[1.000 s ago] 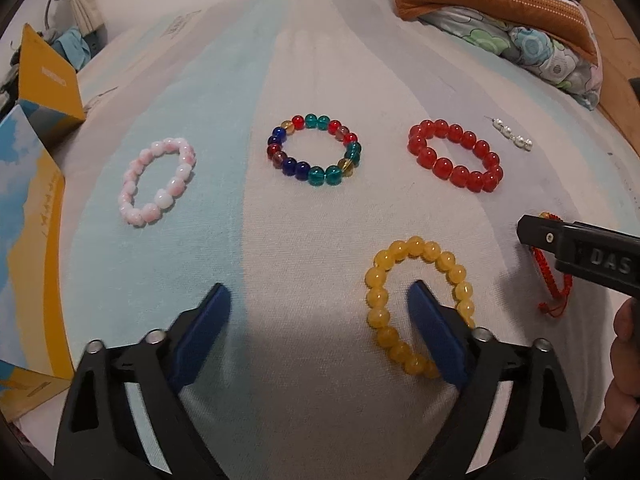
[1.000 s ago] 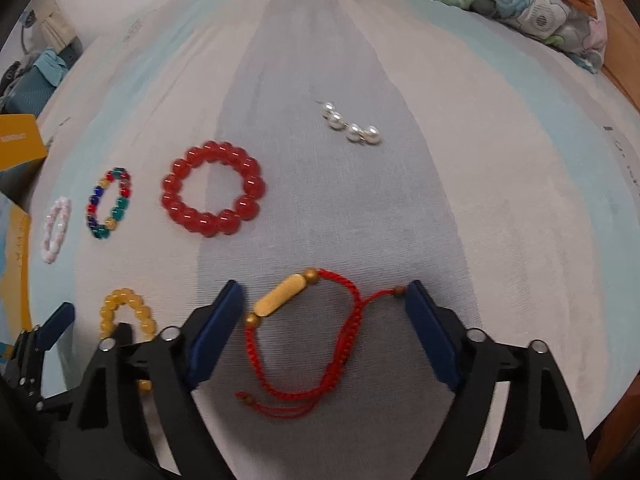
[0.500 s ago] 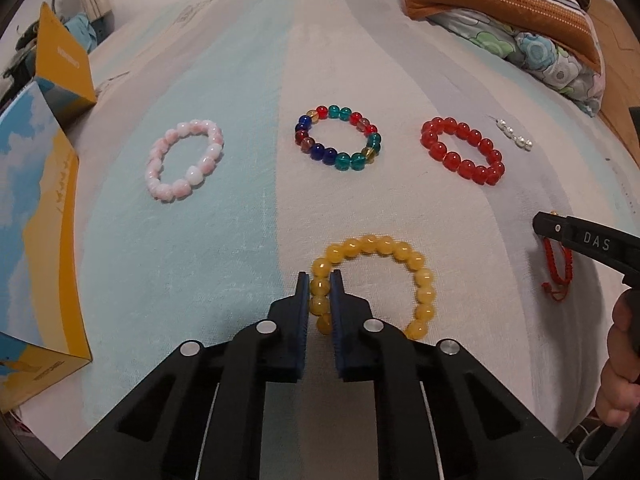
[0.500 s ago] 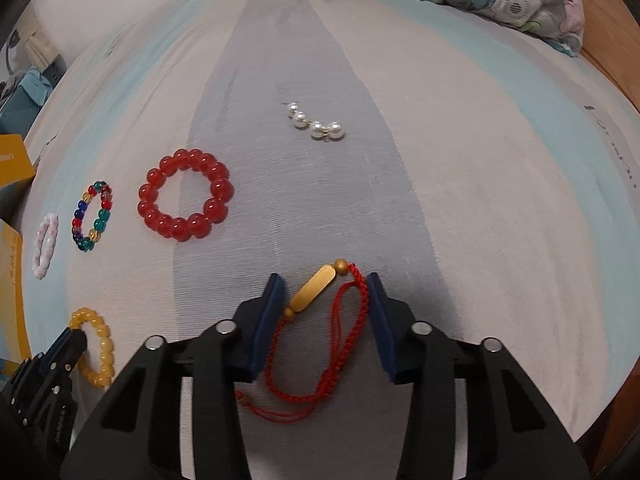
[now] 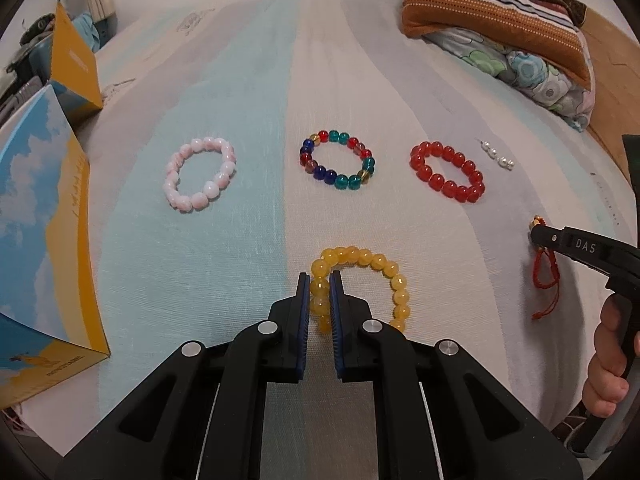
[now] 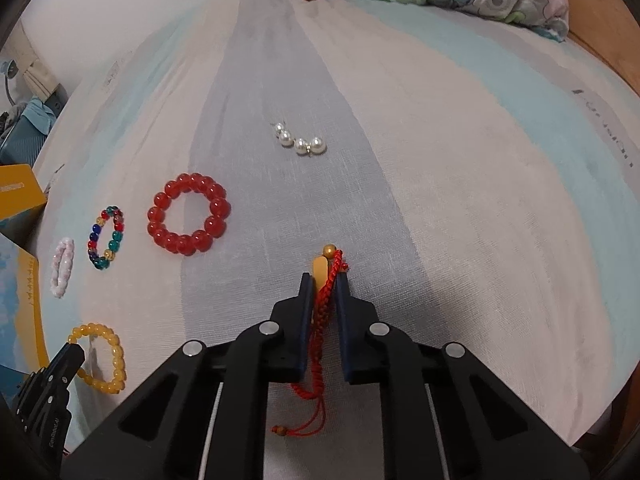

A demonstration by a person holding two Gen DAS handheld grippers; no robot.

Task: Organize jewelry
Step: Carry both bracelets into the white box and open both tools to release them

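The left claw (image 5: 320,280) is clamped on the left side of a yellow round-bead bracelet (image 5: 362,276) lying on the striped bedsheet (image 5: 240,240), while the right claw (image 6: 323,280) pinches a red braided cord bracelet with a gold tube bead (image 6: 324,304), its knotted tails trailing back beneath the jaws. Beyond them, in a row across the bed: one pink bead bracelet (image 5: 199,179), one multicoloured glass-bead bracelet (image 5: 338,159), one red bead bracelet (image 5: 447,171) and one short strand of four white pearls (image 6: 300,142). That makes six pieces in all, each lying apart from the others. Two yellow-and-blue cardboard boxes (image 5: 40,220) stand at the bed's left edge; folded quilts (image 5: 500,20) are stacked at the far right corner. Open sheet stretches beyond the row.
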